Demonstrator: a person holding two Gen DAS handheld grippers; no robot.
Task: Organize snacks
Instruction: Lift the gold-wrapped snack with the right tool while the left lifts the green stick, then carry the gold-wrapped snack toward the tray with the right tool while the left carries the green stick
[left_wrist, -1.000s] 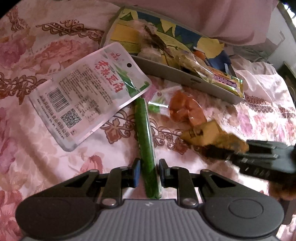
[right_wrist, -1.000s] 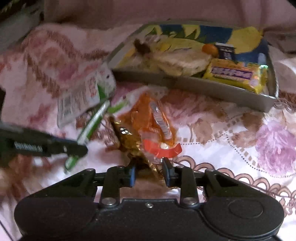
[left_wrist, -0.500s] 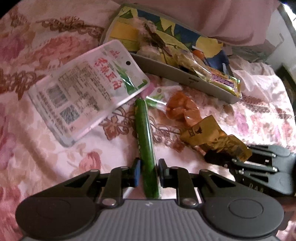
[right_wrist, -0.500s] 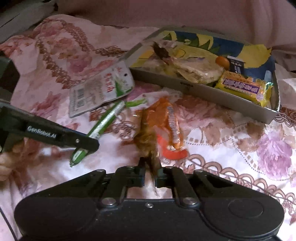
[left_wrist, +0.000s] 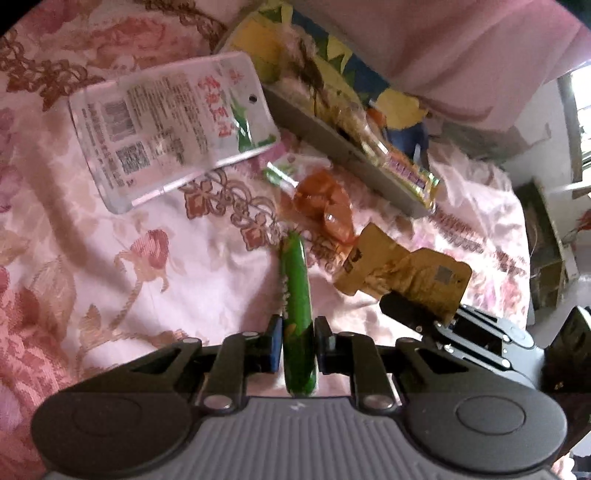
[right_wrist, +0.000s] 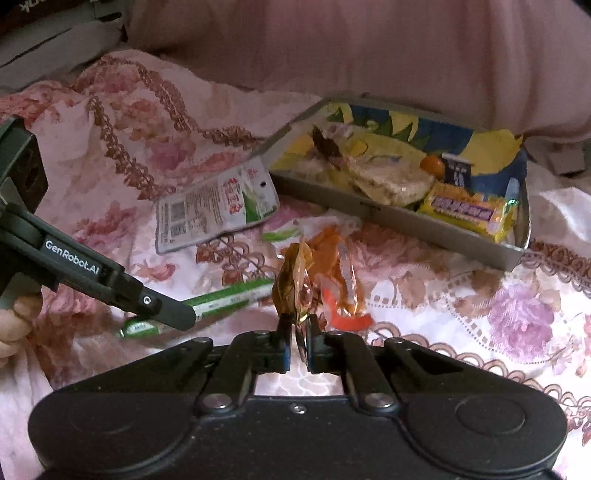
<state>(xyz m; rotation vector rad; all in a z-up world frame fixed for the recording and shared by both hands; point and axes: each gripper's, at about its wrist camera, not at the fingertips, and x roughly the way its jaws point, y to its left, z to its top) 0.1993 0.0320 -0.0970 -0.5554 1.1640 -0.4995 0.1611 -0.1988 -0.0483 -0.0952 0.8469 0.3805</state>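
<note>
Green and slim, a stick snack (left_wrist: 295, 295) is pinched between the pressed-together fingers of the left gripper (left_wrist: 295, 349) at six o'clock in the left wrist view, its far end pointing to twelve o'clock over a pink floral bedspread (left_wrist: 110, 258). At ten o'clock lies a flat white pouch (left_wrist: 173, 125). At one o'clock sits a grey tray (left_wrist: 332, 144) holding snacks. An orange packet (left_wrist: 325, 210) lies just beyond the stick's tip. At three o'clock the right gripper (left_wrist: 417, 314) pinches a gold wrapper (left_wrist: 402, 273).

From the right wrist view, the right gripper (right_wrist: 297, 338) at six o'clock is closed tight on the gold wrapper (right_wrist: 291, 280), which stands edge-on. The orange packet (right_wrist: 340, 273) lies just behind it. The tray (right_wrist: 399, 221) is at one o'clock, a yellow bar (right_wrist: 465, 210) inside. The left gripper (right_wrist: 166, 312) enters from nine o'clock, gripping the green stick (right_wrist: 229, 299); a hand (right_wrist: 14, 321) shows at the edge.
</note>
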